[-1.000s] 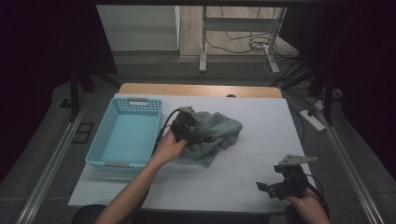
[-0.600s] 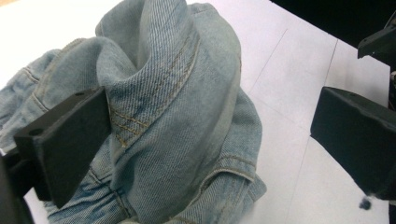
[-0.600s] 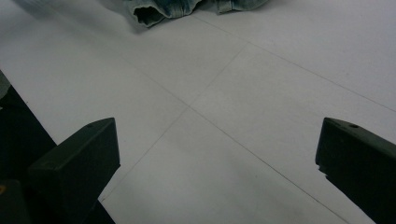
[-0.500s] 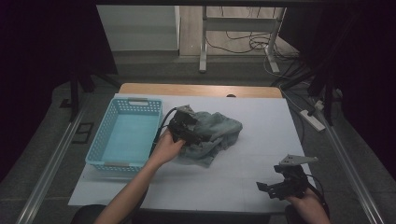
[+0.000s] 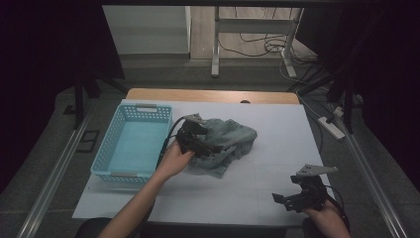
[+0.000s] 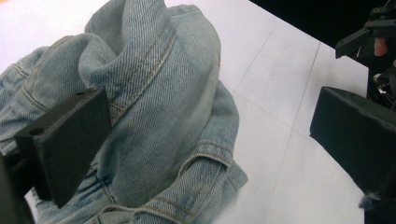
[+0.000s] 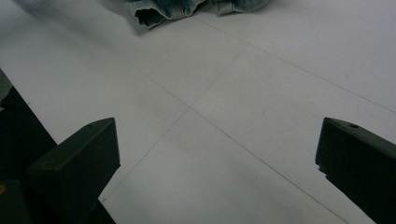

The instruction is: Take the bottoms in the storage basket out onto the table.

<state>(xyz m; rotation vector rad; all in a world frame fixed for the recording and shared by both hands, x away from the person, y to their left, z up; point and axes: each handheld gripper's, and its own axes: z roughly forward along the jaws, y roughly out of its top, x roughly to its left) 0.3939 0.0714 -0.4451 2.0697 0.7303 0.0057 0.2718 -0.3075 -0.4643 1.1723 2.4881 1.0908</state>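
Crumpled pale-blue denim garment [image 5: 225, 141], frame centre; left gripper [image 5: 198, 139] spread wide over it; right gripper [image 5: 297, 198], lower right, jaws spread, holding nothing.

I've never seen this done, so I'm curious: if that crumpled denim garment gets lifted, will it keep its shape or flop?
The denim garment lies in soft folds, so it will probably sag and unfold when lifted. Its thick seams suggest some weight. The left hand-held gripper stands open around one fold, so a pinch there would likely leave the rest trailing on the white table.

The desk [image 5: 257, 188] has a white top with a wooden strip along its far edge. A blue basket [image 5: 130, 144] sits at its left edge; crumpled jeans [image 5: 225, 141] lie mid-desk, just beside the basket.
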